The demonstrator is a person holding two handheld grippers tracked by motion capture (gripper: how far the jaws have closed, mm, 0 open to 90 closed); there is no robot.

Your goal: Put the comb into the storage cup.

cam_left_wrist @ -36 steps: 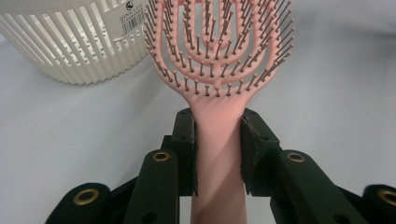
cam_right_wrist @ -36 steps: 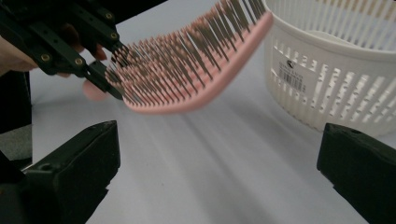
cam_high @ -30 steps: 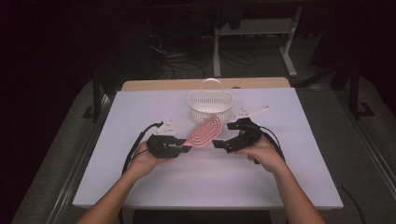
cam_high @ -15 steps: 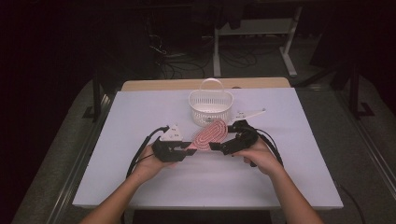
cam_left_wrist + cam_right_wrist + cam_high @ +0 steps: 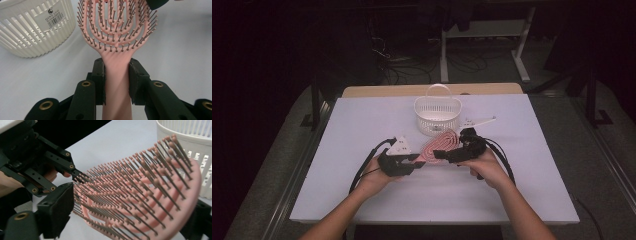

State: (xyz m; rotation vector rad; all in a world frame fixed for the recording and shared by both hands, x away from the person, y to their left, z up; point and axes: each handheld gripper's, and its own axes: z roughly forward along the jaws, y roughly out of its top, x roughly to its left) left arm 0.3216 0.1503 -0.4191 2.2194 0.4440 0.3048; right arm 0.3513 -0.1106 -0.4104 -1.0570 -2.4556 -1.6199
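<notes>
Had the pink hairbrush (image 5: 117, 32) pinched at the handle by the left gripper (image 5: 117, 82), right gripper (image 5: 130, 220) straddling its head without biting, just before the white basket (image 5: 437, 115); probably best lifted level over the rim.

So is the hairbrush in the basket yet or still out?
Out. The pink hairbrush sits beside the white basket, its handle clamped in the left gripper.

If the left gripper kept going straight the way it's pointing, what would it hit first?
The left gripper is shut on the pink hairbrush, pointing along it. Straight ahead is the right gripper at the brush head; the white basket sits off to one side, probably missed.
</notes>
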